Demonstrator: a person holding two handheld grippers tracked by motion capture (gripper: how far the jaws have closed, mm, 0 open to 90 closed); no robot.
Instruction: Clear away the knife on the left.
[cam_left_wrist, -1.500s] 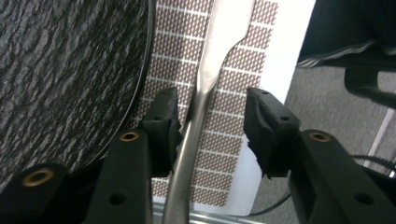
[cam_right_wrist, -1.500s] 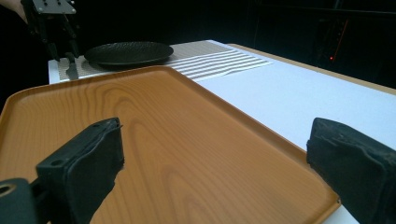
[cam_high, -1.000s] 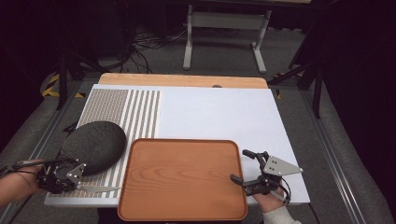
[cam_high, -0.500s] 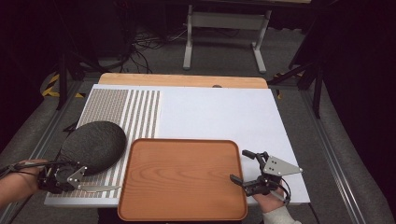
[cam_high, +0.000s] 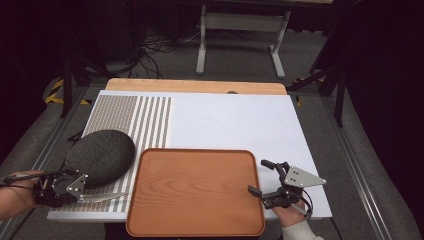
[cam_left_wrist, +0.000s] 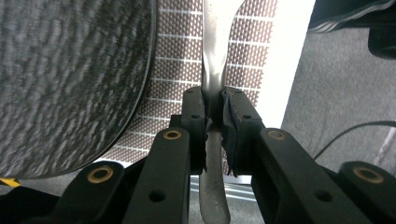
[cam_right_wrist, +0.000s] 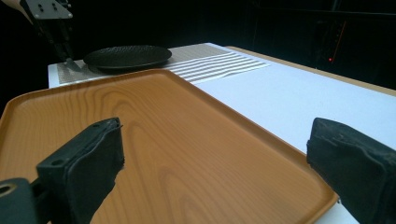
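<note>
Metal knife pinched at the bench's near-left corner

Your left gripper (cam_left_wrist: 212, 135) is clamping the smooth metal knife (cam_high: 102, 197) beside the speckled dark plate (cam_high: 101, 156); your right gripper (cam_high: 263, 177) is gaping over the woodgrain tray (cam_high: 195, 192).

Worktop (cam_high: 235, 120): carries the mat, the plate and the tray.
Mat (cam_high: 135, 117): on the worktop's 9 o'clock part.
Plate (cam_high: 101, 157): on the mat, at 9 o'clock of the tray.
Tray (cam_high: 195, 192): at my 6 o'clock edge of the worktop, middle.
Knife (cam_high: 102, 197): on the mat at the plate's 6 o'clock, between my left gripper (cam_high: 75, 186) and the tray.
My right gripper (cam_high: 262, 177): at the tray's 3 o'clock edge.
</note>
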